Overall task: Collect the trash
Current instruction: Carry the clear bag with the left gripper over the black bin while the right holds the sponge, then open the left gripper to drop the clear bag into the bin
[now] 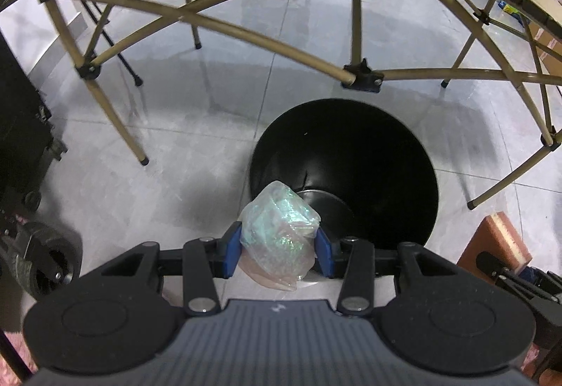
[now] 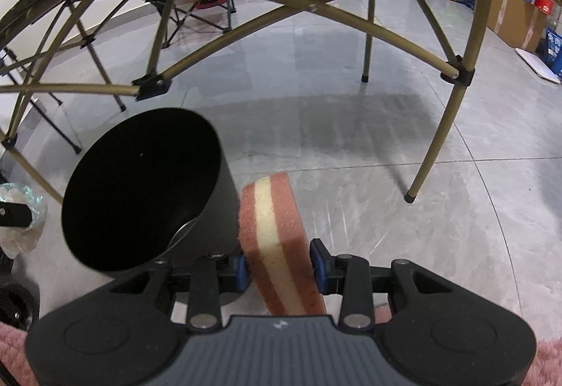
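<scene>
We are holding a crumpled wad of clear plastic wrap (image 1: 279,235) in the left claw (image 1: 278,250), its blue pads (image 1: 232,252) pressing in on the wad from both sides. The wad is hanging over the near rim of the black bin (image 1: 404,157), which is standing upright on the tiled floor (image 1: 175,140). Inside the bin we are seeing only dark walls and a pale, shiny arc low down; whether that is the bottom or something lying in it, we cannot tell.

In the right claw (image 2: 281,268) we are gripping a sponge (image 2: 277,231), pink with a cream band through the middle, clamped on edge between the pads. It is sitting just to the right of the bin (image 2: 140,182) in the right wrist view, outside the rim. Its lower end is running down behind the claw body and is hidden.

The wad is also showing at the left edge of the right wrist view, cut off by the frame. The sponge is appearing, partly cropped, at the right edge of the left wrist view.

Beyond the bin the folding bench (image 1: 210,24) is spreading its crossed tan legs. Its top is curving out of both views, so we are making out little on it.
</scene>
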A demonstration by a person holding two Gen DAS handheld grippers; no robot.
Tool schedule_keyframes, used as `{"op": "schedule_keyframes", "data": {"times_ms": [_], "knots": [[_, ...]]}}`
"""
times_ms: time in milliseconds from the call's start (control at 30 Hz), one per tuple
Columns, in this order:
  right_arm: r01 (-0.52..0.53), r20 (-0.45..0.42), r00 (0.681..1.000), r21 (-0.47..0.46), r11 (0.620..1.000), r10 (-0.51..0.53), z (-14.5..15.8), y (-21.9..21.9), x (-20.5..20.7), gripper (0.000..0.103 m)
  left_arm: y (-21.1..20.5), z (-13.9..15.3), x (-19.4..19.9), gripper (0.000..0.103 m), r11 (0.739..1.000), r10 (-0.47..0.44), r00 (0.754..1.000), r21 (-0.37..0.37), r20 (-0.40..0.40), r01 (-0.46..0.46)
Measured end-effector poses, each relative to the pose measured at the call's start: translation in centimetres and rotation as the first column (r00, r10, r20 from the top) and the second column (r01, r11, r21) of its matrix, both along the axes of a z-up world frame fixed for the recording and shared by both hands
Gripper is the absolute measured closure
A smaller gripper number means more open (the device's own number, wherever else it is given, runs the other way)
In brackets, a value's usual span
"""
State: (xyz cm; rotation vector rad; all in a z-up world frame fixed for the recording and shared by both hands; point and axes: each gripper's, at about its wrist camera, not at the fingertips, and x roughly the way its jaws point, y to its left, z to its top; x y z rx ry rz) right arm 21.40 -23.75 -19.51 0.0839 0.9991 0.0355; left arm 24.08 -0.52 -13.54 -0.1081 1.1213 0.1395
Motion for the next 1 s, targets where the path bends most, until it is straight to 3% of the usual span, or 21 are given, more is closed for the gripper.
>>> {"op": "schedule_keyframes", "data": {"times_ms": [567,900,933,1000], "knots": [[0.052,0.008,0.999,-0.009,0.999,-0.052,-1.5,-1.7,3.1,0.069,-5.2,-1.8,5.0,0.059,0.996,-0.060,0.998,-0.064,-0.037,0.057],[0.054,-0.020,0.998,-0.005,0.999,-0.054,-2.4,-2.3,3.1,0.069,-6.0,-2.7,5.7,0.058,0.997,-0.060,0.996,-0.058,-0.062,0.056],[0.054,-0.020,0.998,-0.005,0.999,-0.054,-2.4,-2.3,3.1,0.069,-6.0,-2.7,5.7,0.056,0.997,-0.059,0.996,-0.055,-0.061,0.056],[0.055,-0.019,0.998,-0.003,0.998,-0.055,-2.3,-2.3,3.1,0.069,-6.0,-2.5,5.6,0.033,0.999,-0.041,0.998,-0.038,-0.055,0.039]]}}
